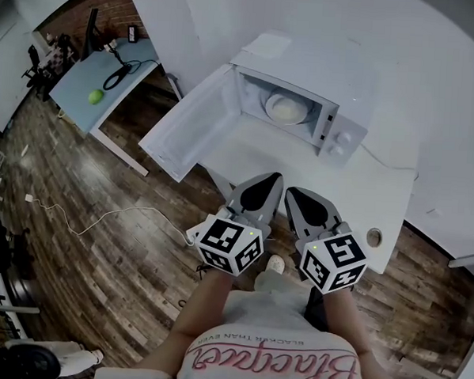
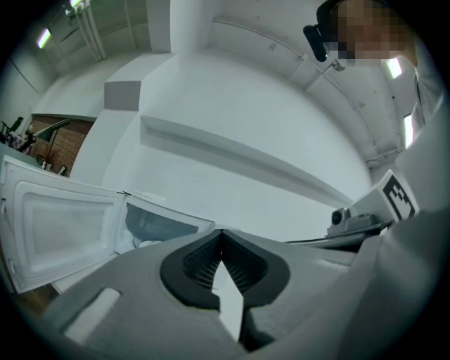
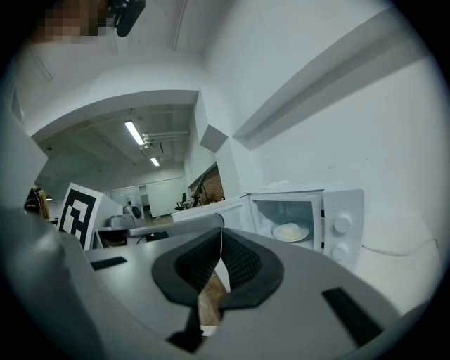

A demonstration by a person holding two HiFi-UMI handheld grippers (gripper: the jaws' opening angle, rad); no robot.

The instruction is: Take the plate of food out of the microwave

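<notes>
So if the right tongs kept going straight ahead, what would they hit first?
Probably the microwave's open door, near its hinge, just left of the plate of food. The right tongs are shut and empty; depth is hard to judge.

A small round green ball (image 1: 95, 96) sits on a pale blue table (image 1: 74, 83). A thin white cord (image 1: 141, 209) lies on the brown wooden floor (image 1: 120, 297).

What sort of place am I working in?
Probably an office or lab workspace, not a home kitchen: the open microwave sits on a plain white table, a desk with cables stands nearby, and the floor is wood planks.
</notes>
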